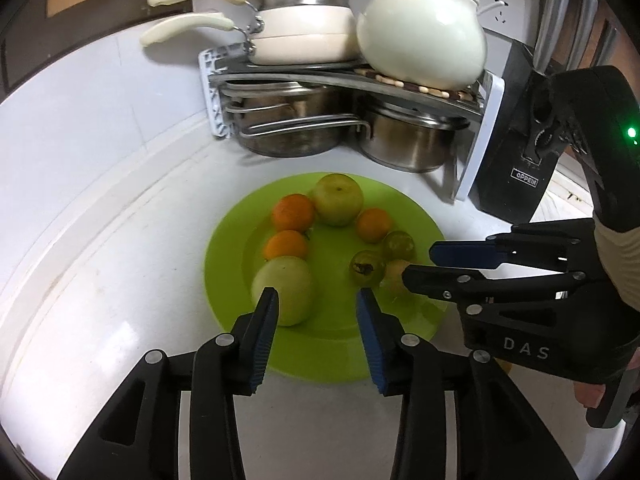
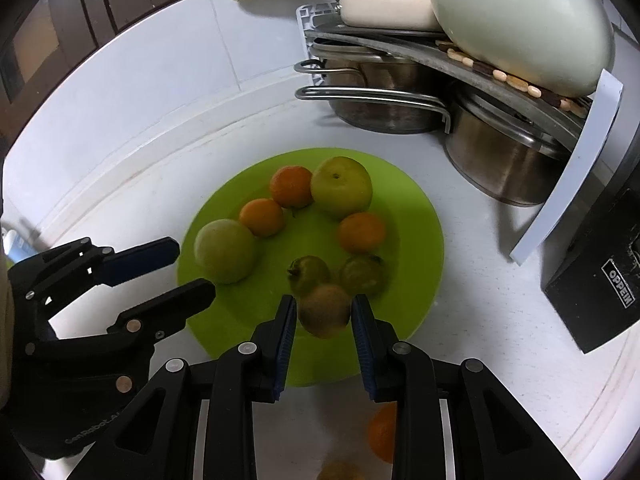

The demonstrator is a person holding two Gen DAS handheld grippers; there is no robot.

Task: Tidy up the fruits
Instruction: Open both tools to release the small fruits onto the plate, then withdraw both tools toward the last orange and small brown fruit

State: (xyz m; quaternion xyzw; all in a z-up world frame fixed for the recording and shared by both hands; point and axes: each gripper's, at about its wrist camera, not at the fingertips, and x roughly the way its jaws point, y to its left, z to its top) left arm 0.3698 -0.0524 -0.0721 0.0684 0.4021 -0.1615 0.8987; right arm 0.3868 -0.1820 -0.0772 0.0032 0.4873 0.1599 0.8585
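Two claws tilted down over a green plate (image 2: 416, 216) of fruit on the white table (image 1: 100, 208).

Right claw (image 2: 324, 312) pinches a small brownish fruit (image 2: 325, 310) above the plate's near edge. Left claw (image 1: 316, 300) is spread, empty, beside a pale green apple (image 1: 288, 284). An orange (image 2: 382, 432) is half hidden behind the right claw.

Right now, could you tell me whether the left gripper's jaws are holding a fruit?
No, the left gripper has nothing between its jaws; the pale green apple lies beside them on the green plate.
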